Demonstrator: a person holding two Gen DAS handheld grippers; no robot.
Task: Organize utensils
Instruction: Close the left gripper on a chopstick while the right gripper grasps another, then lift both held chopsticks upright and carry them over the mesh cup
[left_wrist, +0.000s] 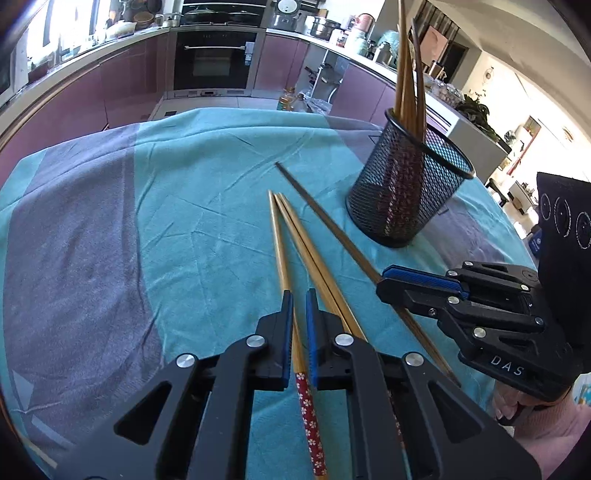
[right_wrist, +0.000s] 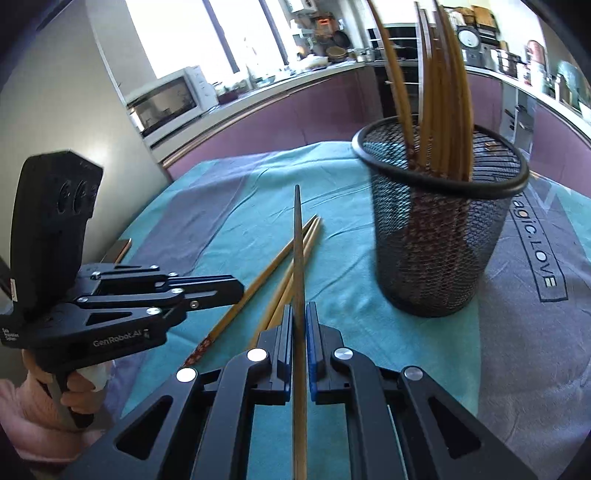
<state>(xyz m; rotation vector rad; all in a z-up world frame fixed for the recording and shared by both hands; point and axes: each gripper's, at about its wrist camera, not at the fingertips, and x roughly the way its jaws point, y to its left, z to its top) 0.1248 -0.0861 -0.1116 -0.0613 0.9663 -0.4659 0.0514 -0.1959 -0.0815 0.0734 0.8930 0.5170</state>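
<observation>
My left claw (left_wrist: 299, 302) was low over the table (left_wrist: 184, 221), which had a blue-green and grey cloth on it. Its two fingers were close together, with just a thin gap between them. A chopstick with a red flower end (left_wrist: 280, 258) ran through that gap, lying flat on the cloth. I could not tell if the blue pads (left_wrist: 287, 332) were pressing it or only sitting beside it.

Two more light wooden chopsticks (left_wrist: 314, 254) lay just to the right of it, side by side, with their thin tips near the tip of the first one.

My right claw (right_wrist: 299, 317) was pinched on a dark chopstick (right_wrist: 298, 258) — the stick ran straight out between the fingers, and its thin tip pointed away from me. In the left view that stick crossed the cloth on a slant, with its far tip near the cup. I could not tell if it was lifted off the cloth.

The black mesh cup (right_wrist: 439, 240) stood upright on the table, a bit ahead and to the right of the sticks. A bunch of chopsticks (right_wrist: 443, 110) stood in it already, thin ends up, leaning and spread out a little.
</observation>
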